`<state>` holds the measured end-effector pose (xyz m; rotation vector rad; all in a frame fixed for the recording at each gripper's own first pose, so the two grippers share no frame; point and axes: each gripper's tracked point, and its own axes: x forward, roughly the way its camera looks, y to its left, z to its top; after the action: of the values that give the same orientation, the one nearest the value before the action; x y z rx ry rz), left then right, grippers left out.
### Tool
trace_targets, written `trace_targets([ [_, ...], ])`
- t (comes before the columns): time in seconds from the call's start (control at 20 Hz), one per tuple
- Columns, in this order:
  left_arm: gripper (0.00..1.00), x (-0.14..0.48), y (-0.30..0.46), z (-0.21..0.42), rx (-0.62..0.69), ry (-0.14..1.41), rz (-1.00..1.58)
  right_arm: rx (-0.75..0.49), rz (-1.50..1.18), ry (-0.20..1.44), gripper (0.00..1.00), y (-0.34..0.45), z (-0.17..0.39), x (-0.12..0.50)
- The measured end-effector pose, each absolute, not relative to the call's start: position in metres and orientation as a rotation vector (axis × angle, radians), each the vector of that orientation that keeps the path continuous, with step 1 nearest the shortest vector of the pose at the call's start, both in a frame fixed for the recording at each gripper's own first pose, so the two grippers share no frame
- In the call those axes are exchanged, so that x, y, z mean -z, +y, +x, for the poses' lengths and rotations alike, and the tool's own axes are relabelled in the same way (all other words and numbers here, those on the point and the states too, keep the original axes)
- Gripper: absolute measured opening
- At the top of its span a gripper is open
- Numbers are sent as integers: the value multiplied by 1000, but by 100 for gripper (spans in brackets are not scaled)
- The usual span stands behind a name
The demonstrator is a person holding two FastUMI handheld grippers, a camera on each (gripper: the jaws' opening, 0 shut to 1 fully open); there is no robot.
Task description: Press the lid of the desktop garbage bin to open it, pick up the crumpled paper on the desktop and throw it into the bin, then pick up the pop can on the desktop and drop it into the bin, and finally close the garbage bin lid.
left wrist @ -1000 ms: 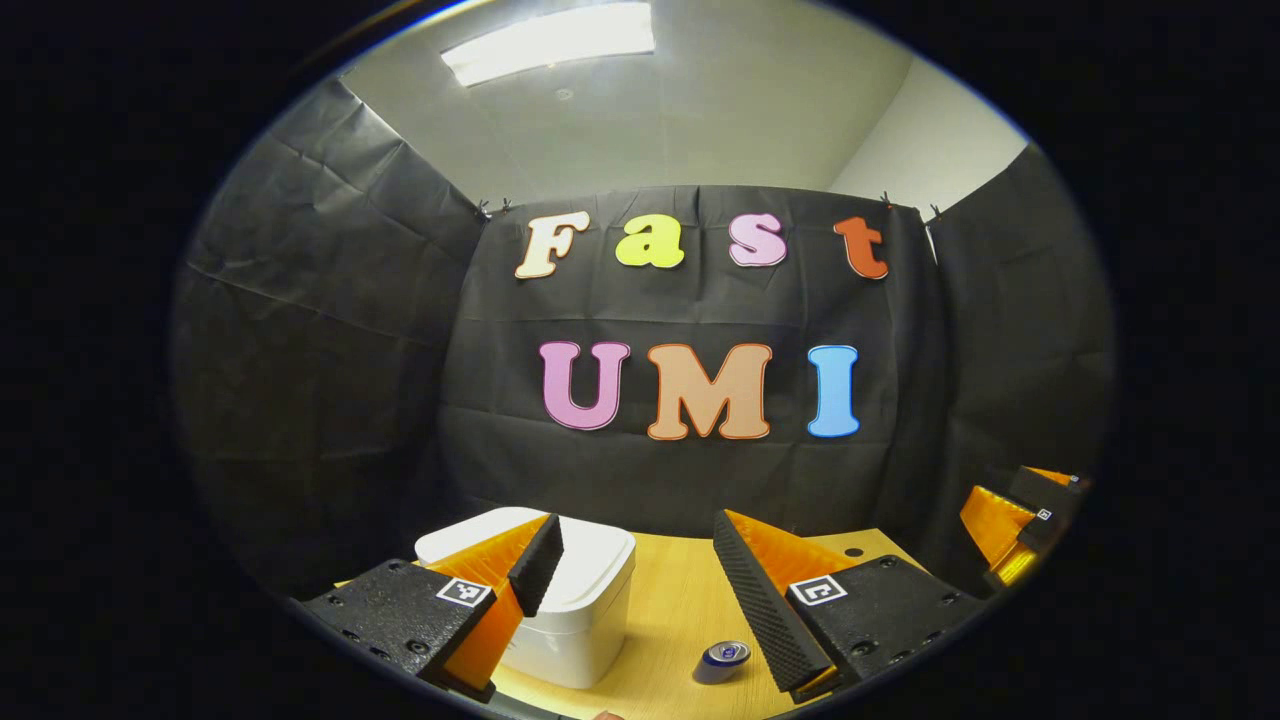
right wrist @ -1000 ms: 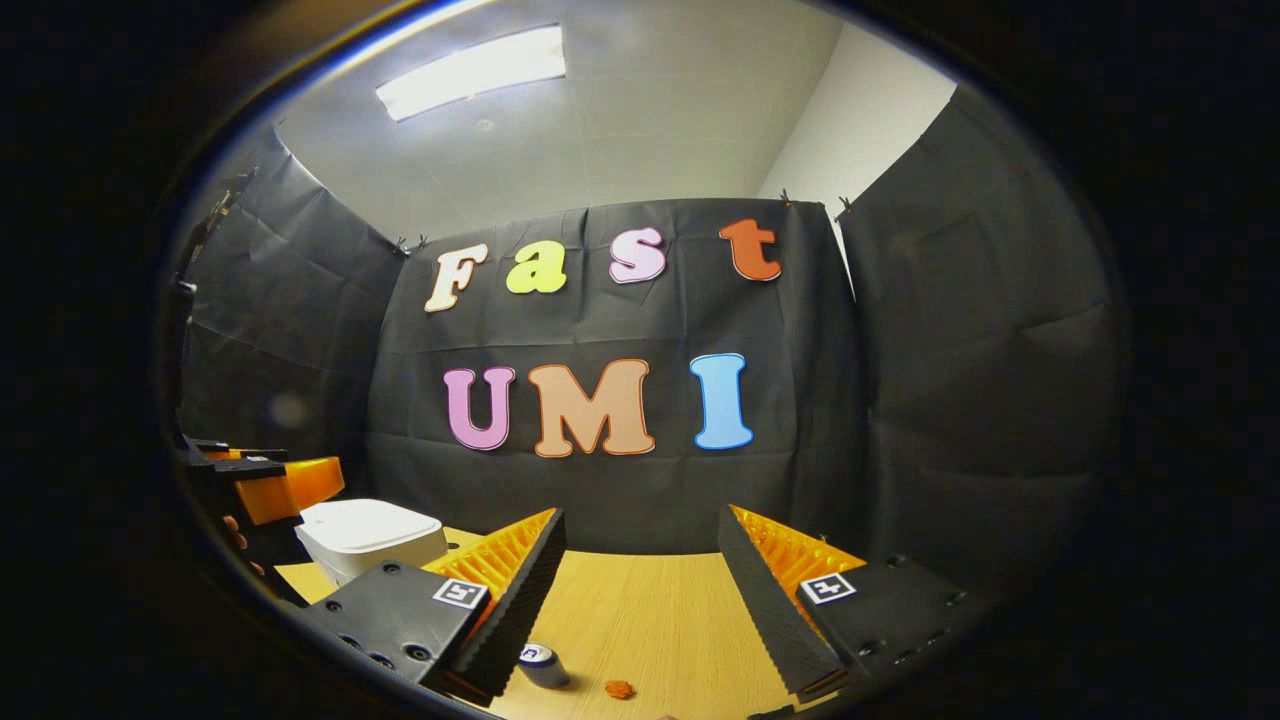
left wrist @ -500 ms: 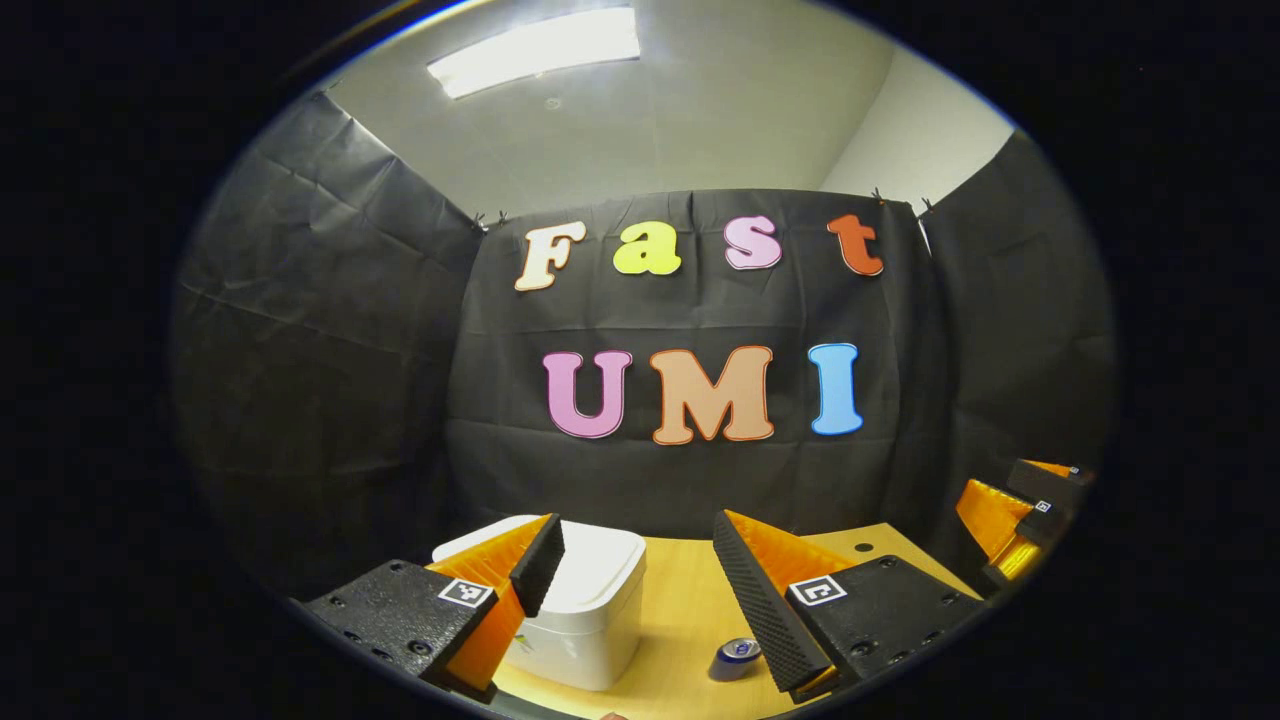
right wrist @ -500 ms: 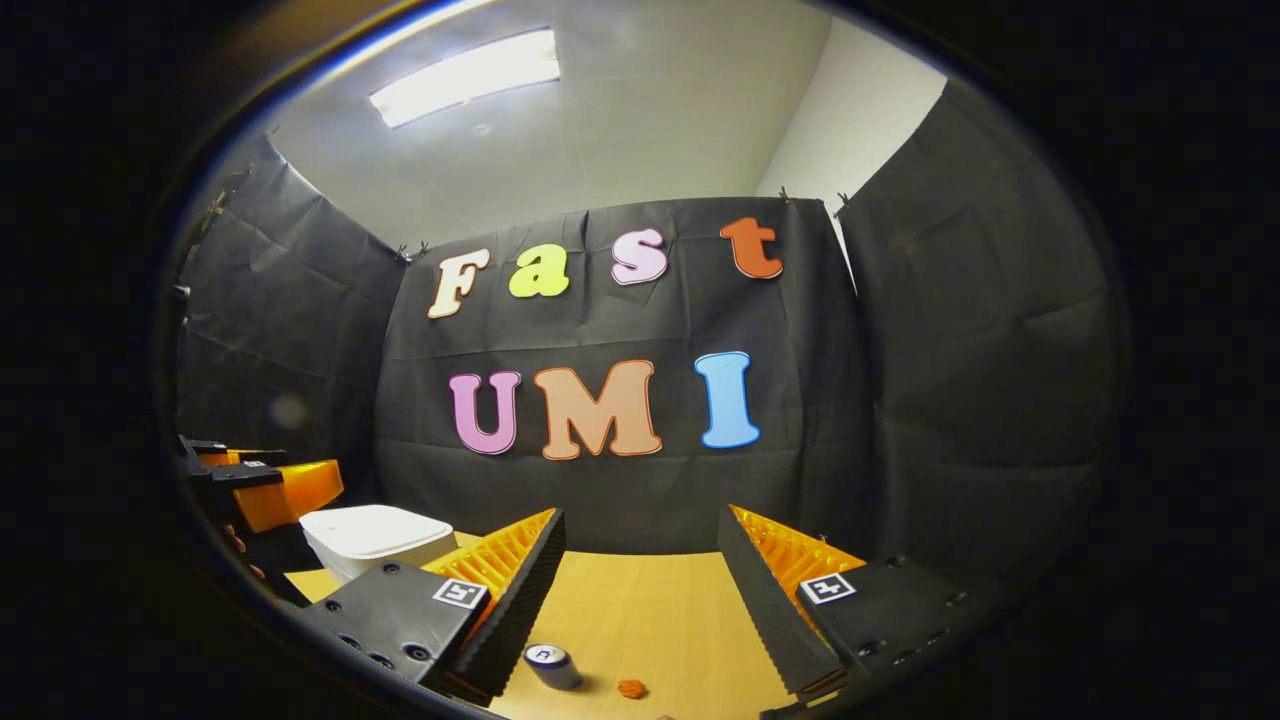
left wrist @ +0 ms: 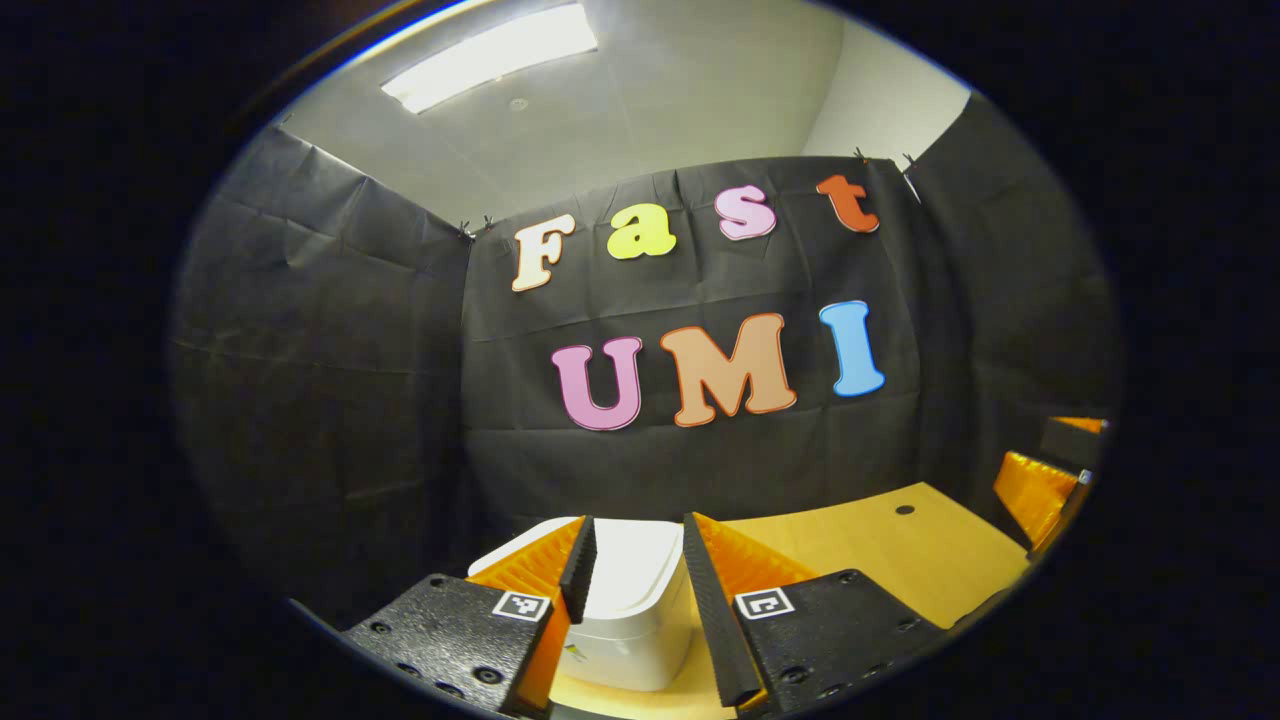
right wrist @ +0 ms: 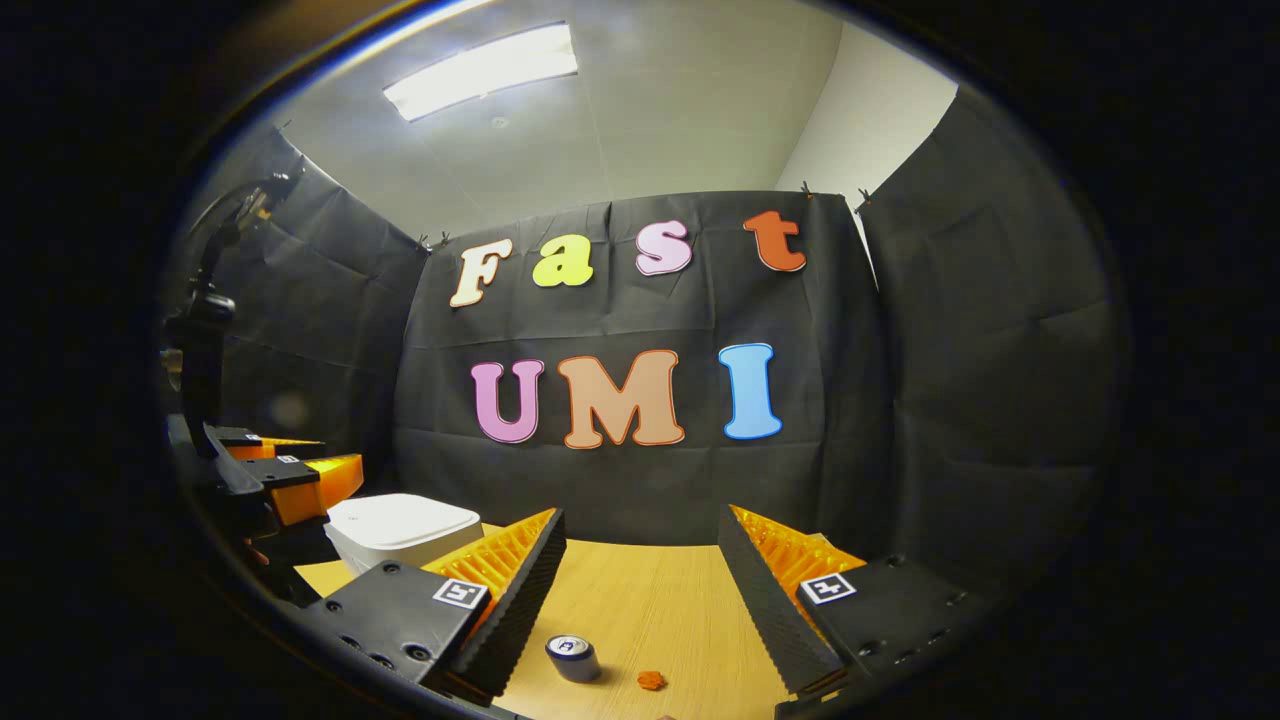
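Note:
The white garbage bin stands on the wooden table with its lid down, and it appears between and beyond my left gripper's fingers. My left gripper is open with a narrow gap and holds nothing. From the right gripper view the bin is at the far left, with the left gripper just left of it and slightly above it. My right gripper is open wide and empty above the table. A pop can lies below it, next to a small orange crumpled paper.
The wooden table stretches right of the bin and has a small dark hole. My right gripper shows at the far right edge of the left gripper view. Black cloth walls close in the back and sides.
My left gripper's fingers have drawn closer together and now frame the bin; the can has slipped out of the left gripper view. The right gripper has barely shifted.

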<state>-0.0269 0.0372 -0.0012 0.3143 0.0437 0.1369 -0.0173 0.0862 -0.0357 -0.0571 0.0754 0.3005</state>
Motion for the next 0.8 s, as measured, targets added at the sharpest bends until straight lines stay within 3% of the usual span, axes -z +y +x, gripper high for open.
trace_targets([
  [0.05, 39, 6, 44, -24, -149, 56, 317, -293, -62, 75, 97, 85, -17, 35],
  [0.1, 40, 13, 48, -21, -153, 68, 319, -283, -67, 73, 97, 84, -17, 34],
  [0.2, 24, 25, 62, -15, -171, 93, 328, -270, -75, 72, 97, 82, -17, 33],
  [0.3, 15, 31, 79, -11, -209, 109, 327, -264, -76, 83, 97, 82, -18, 37],
  [0.35, 0, 33, 84, -8, -221, 112, 318, -261, -79, 90, 97, 81, -18, 38],
  [0.4, 9, 36, 88, -5, -229, 110, 311, -257, -86, 96, 97, 81, -18, 40],
  [0.45, 0, 37, 92, -2, -235, 106, 307, -253, -94, 100, 96, 80, -18, 41],
  [0.5, 9, 40, 100, 0, -254, 100, 307, -250, -103, 103, 96, 79, -19, 41],
  [0.65, 0, 51, 111, 11, -267, 99, 300, -243, -129, 119, 97, 75, -22, 45],
  [0.8, 0, 66, 119, 16, -274, 113, 293, -229, -157, 133, 97, 71, -24, 50],
])
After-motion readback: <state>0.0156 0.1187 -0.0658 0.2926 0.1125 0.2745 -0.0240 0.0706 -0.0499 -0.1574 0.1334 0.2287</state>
